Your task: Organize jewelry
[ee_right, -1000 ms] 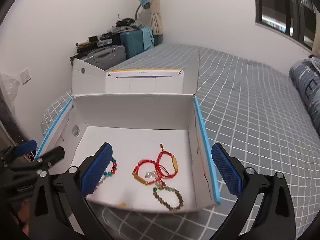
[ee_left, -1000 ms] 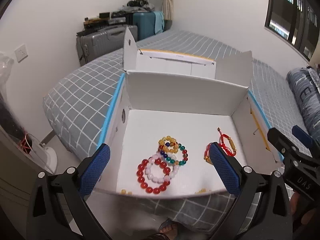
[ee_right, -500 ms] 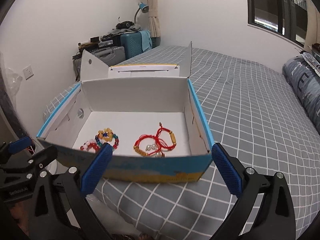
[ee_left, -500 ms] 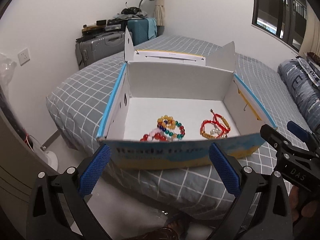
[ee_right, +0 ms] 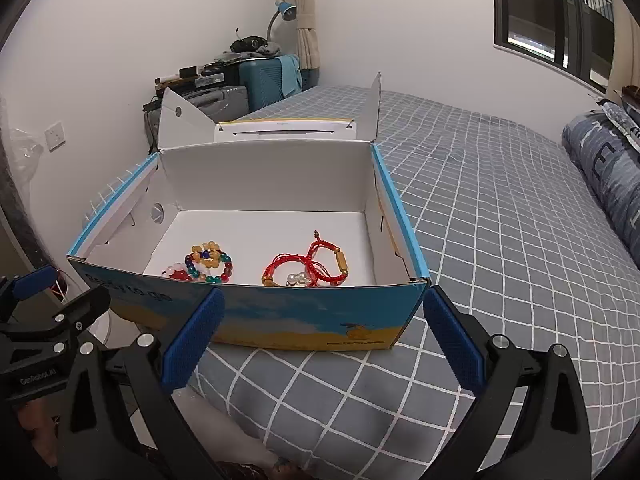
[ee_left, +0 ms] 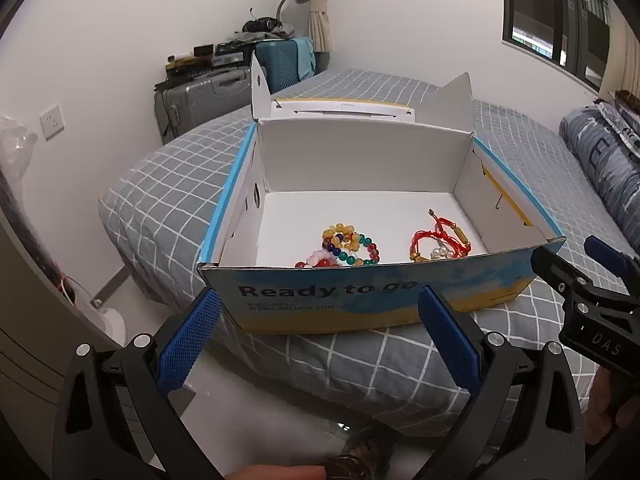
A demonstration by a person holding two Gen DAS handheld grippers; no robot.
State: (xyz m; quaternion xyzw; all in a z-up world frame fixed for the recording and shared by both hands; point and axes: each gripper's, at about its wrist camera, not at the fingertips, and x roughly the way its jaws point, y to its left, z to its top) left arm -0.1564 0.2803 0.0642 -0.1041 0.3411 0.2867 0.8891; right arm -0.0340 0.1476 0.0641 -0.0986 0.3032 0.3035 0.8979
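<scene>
Grey checked bed (ee_right: 500,208) carries open box (ee_left: 360,300) at its corner; beaded bracelets (ee_left: 348,246) and red cord bracelets (ee_left: 438,238) lie inside. Left view reads "Ready to go"; right view shows it only partly. Left gripper (ee_left: 318,340) and right gripper (ee_right: 320,338) both wide, empty, pulled back lower than 1 s ago, box front now visible.
</scene>
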